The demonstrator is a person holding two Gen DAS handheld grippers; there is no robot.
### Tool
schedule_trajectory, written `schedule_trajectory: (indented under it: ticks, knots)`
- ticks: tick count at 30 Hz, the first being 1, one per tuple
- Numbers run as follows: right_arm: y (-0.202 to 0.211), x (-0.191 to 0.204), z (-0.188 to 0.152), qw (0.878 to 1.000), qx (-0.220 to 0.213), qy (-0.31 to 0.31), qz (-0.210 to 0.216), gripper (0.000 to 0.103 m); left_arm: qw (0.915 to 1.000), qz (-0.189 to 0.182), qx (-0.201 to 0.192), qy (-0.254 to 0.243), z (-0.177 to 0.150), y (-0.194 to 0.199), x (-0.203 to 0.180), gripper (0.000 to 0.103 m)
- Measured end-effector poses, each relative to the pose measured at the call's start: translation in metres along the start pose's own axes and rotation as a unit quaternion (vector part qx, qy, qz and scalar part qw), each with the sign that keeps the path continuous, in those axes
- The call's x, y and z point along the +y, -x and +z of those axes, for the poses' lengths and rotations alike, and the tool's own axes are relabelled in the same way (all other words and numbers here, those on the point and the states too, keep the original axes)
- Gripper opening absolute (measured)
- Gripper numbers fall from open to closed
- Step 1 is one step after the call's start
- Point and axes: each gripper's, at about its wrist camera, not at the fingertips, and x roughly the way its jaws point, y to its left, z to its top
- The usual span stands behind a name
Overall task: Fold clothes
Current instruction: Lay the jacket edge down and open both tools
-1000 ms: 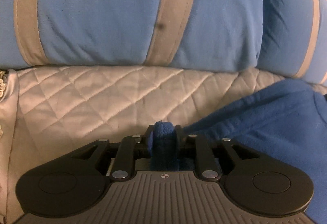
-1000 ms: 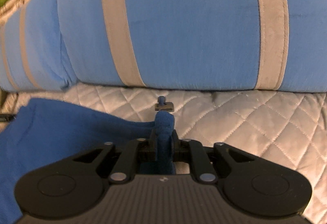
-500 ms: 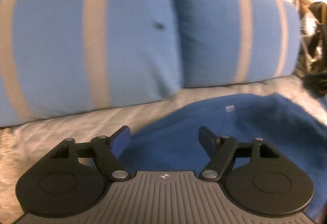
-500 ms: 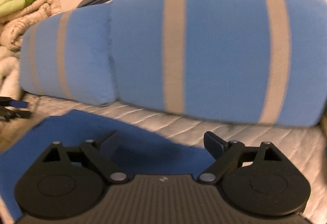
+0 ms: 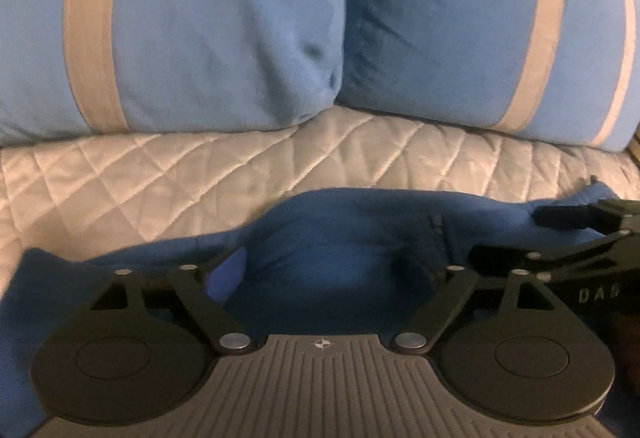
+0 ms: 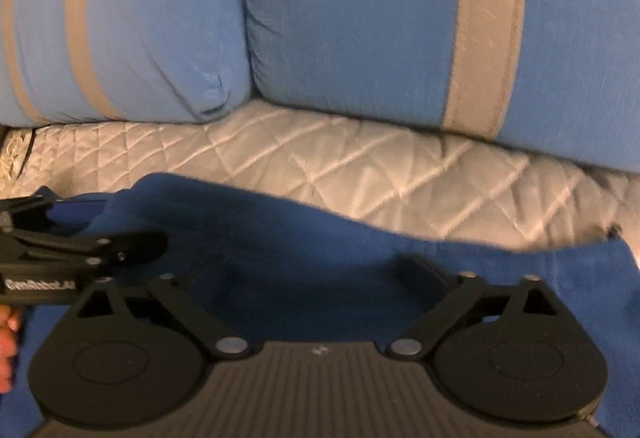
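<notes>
A dark blue garment (image 5: 328,238) lies spread on a pale quilted bedspread (image 5: 168,174), its far edge running unevenly across the quilt a little short of 2 pillows. The left pillow (image 5: 208,22) and the right pillow (image 5: 448,22) are light blue with grey stripes; they stand side by side, touching each other, at the far edge of the bedspread.

In the left wrist view the left gripper (image 5: 320,266) hangs over the near part of the garment. Its jaws stand wide apart, having just been opening, and nothing is pinched between them; only flat cloth shows below the gap. The left fingertip (image 5: 228,272) has a blue pad. At the right edge of this view the right gripper (image 5: 560,238) comes in from the side, close above the garment, its 2 fingers parted.

In the right wrist view the right gripper is seen from behind, over the garment's near half. Its jaws are likewise spread wide, just opened, released from the fabric, with cloth lying loose beneath. At the left edge the left gripper appears side-on, just above the garment's left part, and fingers of the person's hand (image 6: 8,346) show below it.
</notes>
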Motion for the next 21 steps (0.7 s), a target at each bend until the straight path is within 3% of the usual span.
schedule_trajectory:
  ticks: [8, 11, 16, 21]
  knots:
    - [0.001, 0.008, -0.002, 1.000, -0.014, 0.007, -0.011, 0.101, 0.9996, -0.013, -0.019, 0.017, -0.002, 0.006, 0.008, 0.093]
    - [0.006, 0.011, 0.000, 1.000, -0.025, 0.012, -0.008, 0.101, 0.9995, -0.008, -0.030, 0.008, 0.004, 0.028, 0.005, 0.093]
    - [0.062, 0.003, -0.003, 0.999, -0.045, 0.002, -0.021, 0.102, 0.9994, 0.006, -0.030, 0.014, 0.010, 0.086, 0.006, 0.093]
    - [0.129, -0.010, -0.020, 0.999, 0.007, 0.012, -0.034, 0.102, 0.9995, 0.026, -0.015, -0.004, -0.004, 0.151, -0.001, 0.093]
